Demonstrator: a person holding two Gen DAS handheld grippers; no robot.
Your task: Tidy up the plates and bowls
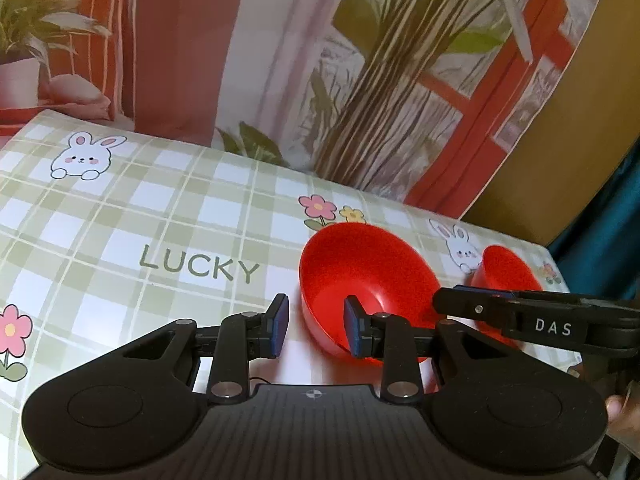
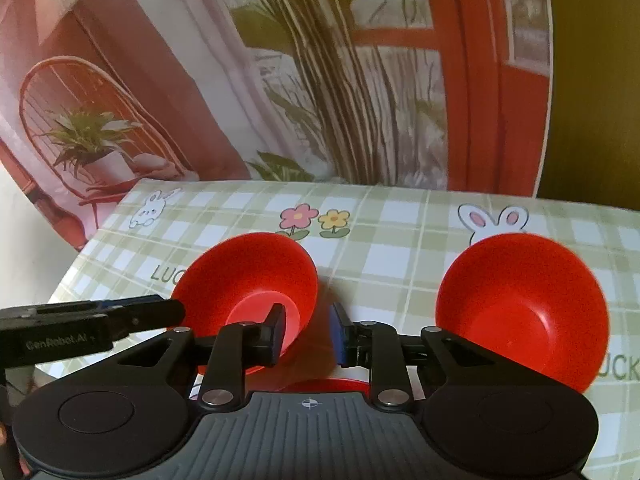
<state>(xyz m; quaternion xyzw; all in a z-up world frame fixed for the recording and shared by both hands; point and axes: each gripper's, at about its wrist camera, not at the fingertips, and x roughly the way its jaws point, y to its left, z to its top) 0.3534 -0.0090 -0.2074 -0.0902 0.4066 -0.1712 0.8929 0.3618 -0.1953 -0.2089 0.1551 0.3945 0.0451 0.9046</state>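
Jaws, left gripper: part open, straddling the near-left rim of a red plastic bowl, pads not visibly pressing. Jaws, right gripper: part open; left finger lies inside the same bowl, right finger outside, over its right rim. Second red bowl: right, apart, on the checked counter.

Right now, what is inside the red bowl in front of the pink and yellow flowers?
Nothing shows inside the red bowl, only bare red wall and a paler floor. The right gripper covers its near rim and part of the floor.
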